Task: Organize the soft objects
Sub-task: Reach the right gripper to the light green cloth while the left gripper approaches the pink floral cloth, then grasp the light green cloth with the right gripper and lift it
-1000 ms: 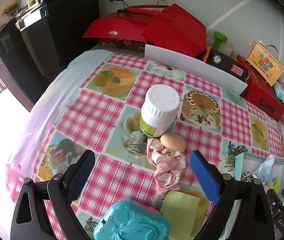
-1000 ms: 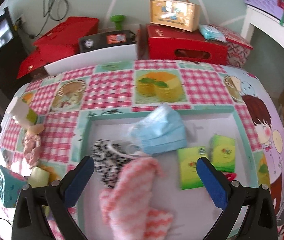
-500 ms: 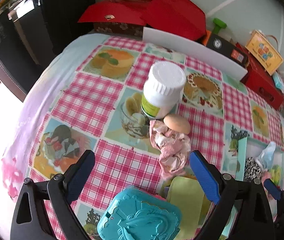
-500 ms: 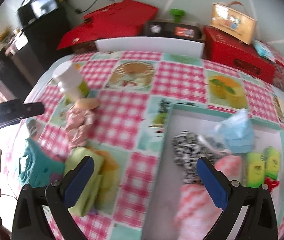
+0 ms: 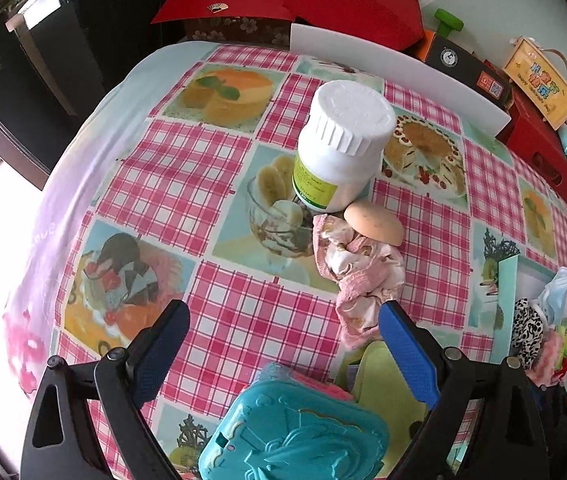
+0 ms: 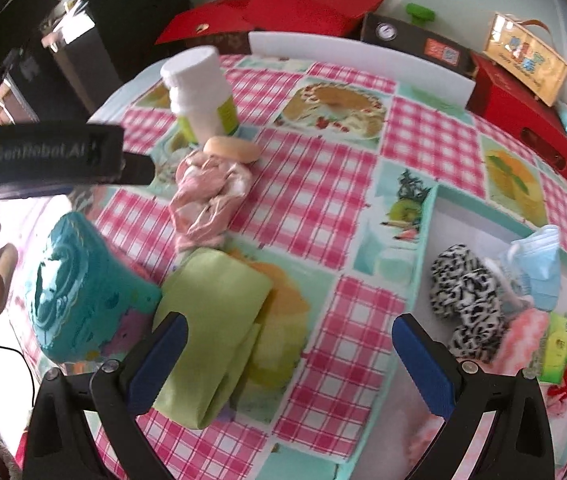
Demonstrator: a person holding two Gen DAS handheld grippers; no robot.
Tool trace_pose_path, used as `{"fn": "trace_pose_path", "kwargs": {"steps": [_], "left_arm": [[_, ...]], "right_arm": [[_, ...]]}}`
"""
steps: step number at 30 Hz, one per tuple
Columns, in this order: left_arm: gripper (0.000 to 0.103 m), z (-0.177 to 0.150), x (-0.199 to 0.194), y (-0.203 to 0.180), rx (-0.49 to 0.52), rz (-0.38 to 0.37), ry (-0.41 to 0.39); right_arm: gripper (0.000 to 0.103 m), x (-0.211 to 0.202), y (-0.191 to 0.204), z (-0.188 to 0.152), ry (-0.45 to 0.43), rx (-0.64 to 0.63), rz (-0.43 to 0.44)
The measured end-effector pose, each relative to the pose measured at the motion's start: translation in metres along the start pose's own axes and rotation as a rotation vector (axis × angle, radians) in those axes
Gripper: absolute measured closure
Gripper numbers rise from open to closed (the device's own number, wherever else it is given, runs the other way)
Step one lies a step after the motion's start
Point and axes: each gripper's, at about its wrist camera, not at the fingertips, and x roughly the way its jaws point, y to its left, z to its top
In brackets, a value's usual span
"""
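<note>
Left claw (image 5: pixel 281 354) spread wide, empty, over the checked worktop (image 5: pixel 243 320); crumpled pink cloth (image 5: pixel 357 276) lies just past my right finger, touching the white pill bottle (image 5: pixel 341 146). Right claw (image 6: pixel 289 360) also open, empty; green folded cloth (image 6: pixel 211 320) beside its left finger, teal tray (image 6: pixel 427 240) right.
</note>
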Motion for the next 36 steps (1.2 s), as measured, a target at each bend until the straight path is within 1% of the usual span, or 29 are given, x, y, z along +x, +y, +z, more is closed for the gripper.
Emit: {"fn": "trace_pose_path", "kwargs": {"steps": [13,18,22,27,29,31,34,36], "left_arm": [[0.008,0.002,0.005,0.004,-0.006,0.029,0.012],[0.008,0.002,0.006,0.004,-0.003,0.030,0.014],[0.008,0.002,0.006,0.003,-0.004,0.031,0.014],[0.008,0.002,0.007,0.003,-0.002,0.031,0.016],[0.008,0.002,0.007,0.003,-0.003,0.032,0.015],[0.008,0.002,0.007,0.003,-0.002,0.031,0.016],[0.008,0.002,0.008,0.003,-0.002,0.031,0.016],[0.008,0.002,0.008,0.002,0.000,0.030,0.017]], "right_arm": [[0.000,0.018,0.013,-0.006,0.055,-0.034,-0.012],[0.000,0.025,0.021,-0.008,0.073,-0.046,0.021],[0.009,0.027,0.027,-0.010,0.078,-0.061,0.047],[0.018,0.027,0.032,-0.014,0.079,-0.065,0.078],[0.024,0.025,0.030,-0.014,0.068,-0.059,0.082],[0.037,0.025,0.024,-0.011,0.057,-0.047,0.091],[0.047,0.025,0.017,-0.007,0.051,-0.028,0.111],[0.051,0.024,0.013,-0.006,0.048,-0.017,0.115]]}}
